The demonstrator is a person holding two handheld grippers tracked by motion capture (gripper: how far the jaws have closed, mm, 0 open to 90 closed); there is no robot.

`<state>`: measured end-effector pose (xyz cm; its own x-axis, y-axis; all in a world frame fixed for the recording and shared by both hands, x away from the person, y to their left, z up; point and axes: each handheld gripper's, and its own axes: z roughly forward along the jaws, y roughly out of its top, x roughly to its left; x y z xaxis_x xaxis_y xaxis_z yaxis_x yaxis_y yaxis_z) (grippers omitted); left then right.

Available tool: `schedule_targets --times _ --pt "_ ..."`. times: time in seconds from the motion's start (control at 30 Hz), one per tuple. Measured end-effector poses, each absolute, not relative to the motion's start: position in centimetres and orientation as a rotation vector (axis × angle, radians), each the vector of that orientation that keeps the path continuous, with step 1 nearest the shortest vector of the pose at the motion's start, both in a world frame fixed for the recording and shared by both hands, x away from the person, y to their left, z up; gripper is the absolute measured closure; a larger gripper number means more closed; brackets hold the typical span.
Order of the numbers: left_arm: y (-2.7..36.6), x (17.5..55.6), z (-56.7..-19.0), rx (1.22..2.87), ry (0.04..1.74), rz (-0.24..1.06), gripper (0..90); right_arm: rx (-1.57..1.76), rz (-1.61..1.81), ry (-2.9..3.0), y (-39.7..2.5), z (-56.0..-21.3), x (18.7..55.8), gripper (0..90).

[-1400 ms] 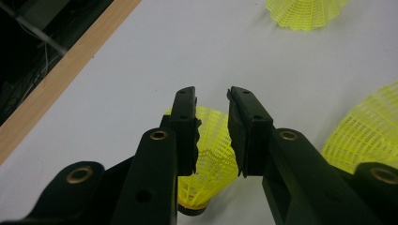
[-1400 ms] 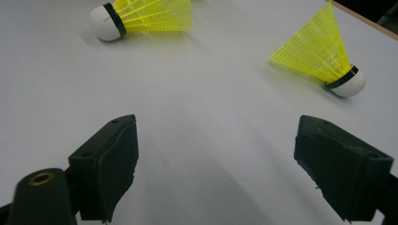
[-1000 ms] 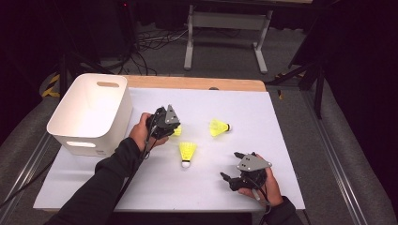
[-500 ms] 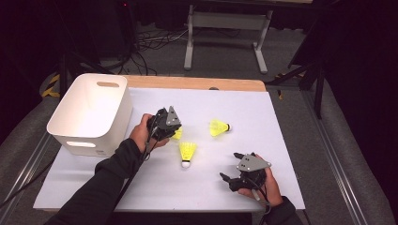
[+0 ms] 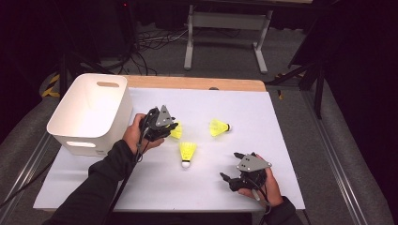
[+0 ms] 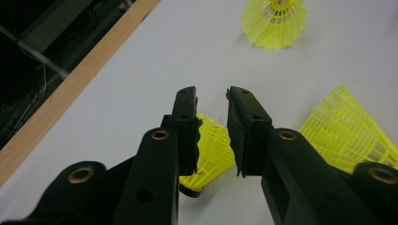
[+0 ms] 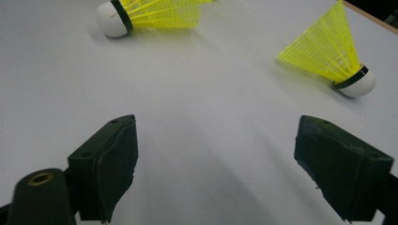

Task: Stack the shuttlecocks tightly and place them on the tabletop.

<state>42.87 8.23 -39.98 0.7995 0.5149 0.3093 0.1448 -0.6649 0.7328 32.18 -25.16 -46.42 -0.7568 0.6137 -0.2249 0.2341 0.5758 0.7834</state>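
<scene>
Three yellow shuttlecocks lie on the white table sheet [image 5: 281,140]. My left gripper [image 5: 172,127] is near the bin and holds one shuttlecock [image 5: 177,131] by its skirt. In the left gripper view the jaws [image 6: 211,101] stand nearly together, pinching that yellow skirt [image 6: 213,150]. A second shuttlecock [image 5: 187,152] lies mid-table with its white cork toward me, and a third [image 5: 218,127] lies farther right. My right gripper [image 5: 230,166] sits near the front edge, open [image 7: 225,164] and holding nothing. It faces the second shuttlecock [image 7: 155,14] and the third shuttlecock [image 7: 328,51].
A white plastic bin [image 5: 82,140] with handle slots stands at the table's left, just beside my left hand. A wooden strip [image 5: 197,83] runs along the far edge. Beyond it are a dark floor, cables and a metal stand [image 5: 225,21].
</scene>
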Motion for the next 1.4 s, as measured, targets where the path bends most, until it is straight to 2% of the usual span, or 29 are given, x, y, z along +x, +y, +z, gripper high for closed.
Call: schedule_targets --times 0.13,0.27,0.43,0.6,1.4 --pt "8.8 42.8 -40.1 2.229 0.486 0.652 72.3 0.678 1.057 2.331 -25.1 -46.4 32.2 14.7" --pt "8.9 43.1 -40.4 2.194 0.512 0.661 68.1 0.679 1.056 2.328 -25.1 -46.4 32.2 14.6" --pt "9.0 43.4 -40.7 2.134 0.543 0.678 56.1 0.678 1.053 2.327 -25.2 -46.4 32.2 14.6" --pt "9.3 43.1 -40.7 2.091 0.531 0.671 50.8 0.677 1.051 2.320 -25.3 -46.4 32.2 14.6" --pt "13.9 37.3 -41.2 1.955 0.390 0.787 26.9 0.679 1.064 2.276 -25.4 -46.0 32.0 14.7"
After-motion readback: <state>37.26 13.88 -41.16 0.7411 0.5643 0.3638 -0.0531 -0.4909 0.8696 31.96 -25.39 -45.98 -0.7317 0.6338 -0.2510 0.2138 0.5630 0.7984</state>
